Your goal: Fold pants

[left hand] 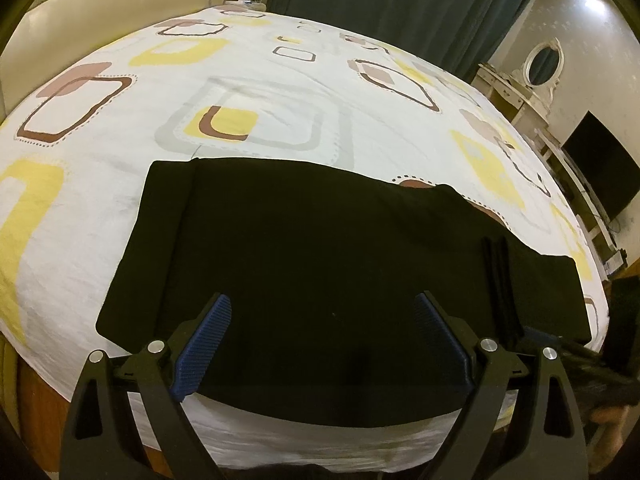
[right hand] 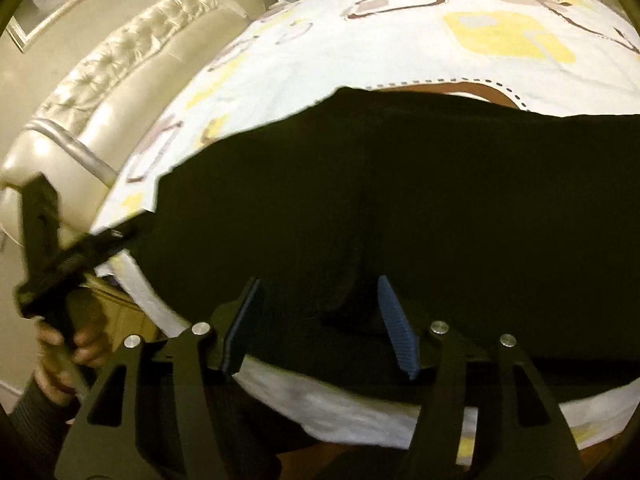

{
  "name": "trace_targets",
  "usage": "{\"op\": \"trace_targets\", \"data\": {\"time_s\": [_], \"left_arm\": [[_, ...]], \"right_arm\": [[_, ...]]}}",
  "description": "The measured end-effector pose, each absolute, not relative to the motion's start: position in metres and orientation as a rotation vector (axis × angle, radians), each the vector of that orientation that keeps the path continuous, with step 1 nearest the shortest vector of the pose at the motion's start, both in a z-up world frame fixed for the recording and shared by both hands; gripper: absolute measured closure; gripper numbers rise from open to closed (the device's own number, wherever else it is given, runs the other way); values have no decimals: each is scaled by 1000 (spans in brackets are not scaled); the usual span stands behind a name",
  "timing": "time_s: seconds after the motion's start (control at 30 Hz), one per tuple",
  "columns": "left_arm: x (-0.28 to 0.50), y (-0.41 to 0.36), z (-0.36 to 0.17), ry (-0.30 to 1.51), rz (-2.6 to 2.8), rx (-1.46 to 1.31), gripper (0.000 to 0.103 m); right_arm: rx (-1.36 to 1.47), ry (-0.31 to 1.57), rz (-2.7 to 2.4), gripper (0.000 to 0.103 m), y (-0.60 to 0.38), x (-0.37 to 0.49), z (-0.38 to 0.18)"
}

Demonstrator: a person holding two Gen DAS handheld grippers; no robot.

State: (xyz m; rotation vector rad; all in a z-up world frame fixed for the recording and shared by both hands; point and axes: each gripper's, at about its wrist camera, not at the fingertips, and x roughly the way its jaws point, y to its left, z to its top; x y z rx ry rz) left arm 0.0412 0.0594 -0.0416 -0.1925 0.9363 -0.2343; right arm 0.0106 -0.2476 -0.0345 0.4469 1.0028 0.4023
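Observation:
Black pants [left hand: 320, 272] lie flat across the near part of a bed with a white patterned sheet [left hand: 248, 80]. In the left wrist view my left gripper [left hand: 322, 312] is open, its blue pads spread wide just above the pants' near edge. The right gripper's fingers [left hand: 500, 280] show over the pants at the right. In the right wrist view my right gripper [right hand: 318, 296] is open over the pants [right hand: 400, 200] near their front edge. The left gripper [right hand: 72, 264] and the hand holding it show at the far left.
A padded cream headboard [right hand: 120, 80] stands at the left of the bed. A dark curtain [left hand: 400, 0], a white dresser with oval mirror [left hand: 540, 64] and a black screen [left hand: 600, 168] stand beyond the bed. The bed's wooden front edge [left hand: 36, 420] is below.

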Motion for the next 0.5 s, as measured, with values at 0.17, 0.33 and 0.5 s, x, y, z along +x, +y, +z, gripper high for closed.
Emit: {"op": "trace_targets", "data": {"time_s": [0.17, 0.33, 0.5], "left_arm": [[39, 58, -40, 923, -234, -175, 11], [39, 59, -40, 929, -235, -189, 11], [40, 57, -42, 936, -235, -184, 11]], "right_arm": [[526, 838, 347, 44, -318, -23, 12], [649, 748, 63, 42, -433, -69, 13], [872, 820, -62, 42, -501, -98, -46]]}}
